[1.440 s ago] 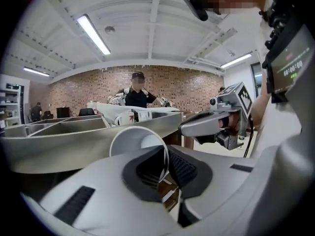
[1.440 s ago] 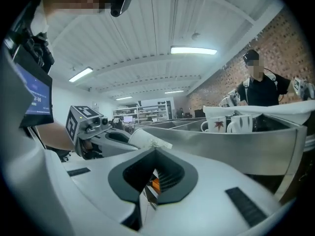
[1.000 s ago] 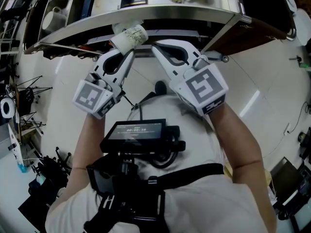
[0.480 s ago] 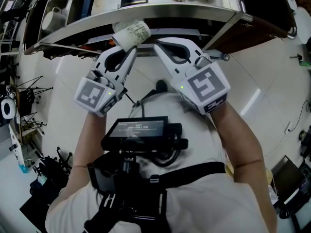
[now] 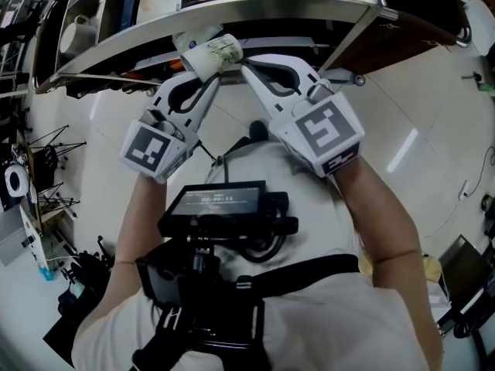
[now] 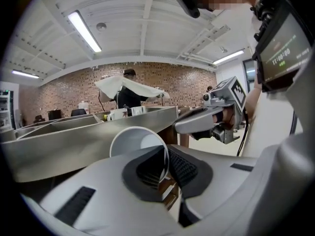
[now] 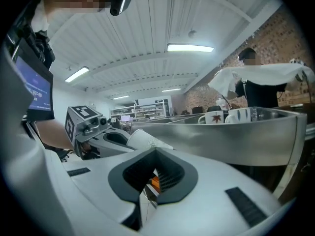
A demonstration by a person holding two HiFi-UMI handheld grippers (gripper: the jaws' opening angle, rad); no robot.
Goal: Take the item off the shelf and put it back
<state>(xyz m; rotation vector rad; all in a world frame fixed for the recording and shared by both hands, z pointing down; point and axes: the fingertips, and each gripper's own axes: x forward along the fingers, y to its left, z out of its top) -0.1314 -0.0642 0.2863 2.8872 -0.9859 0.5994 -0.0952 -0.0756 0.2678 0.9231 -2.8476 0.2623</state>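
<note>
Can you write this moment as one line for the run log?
left gripper: shut on paper cup rim | right gripper: shut, empty | paper cup: tilted, beside metal shelf edge

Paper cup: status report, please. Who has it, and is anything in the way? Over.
Left gripper shut on paper cup rim. Right gripper shut, empty, alongside. Cup tilted at metal shelf front edge. Nothing seen in the way.
</note>
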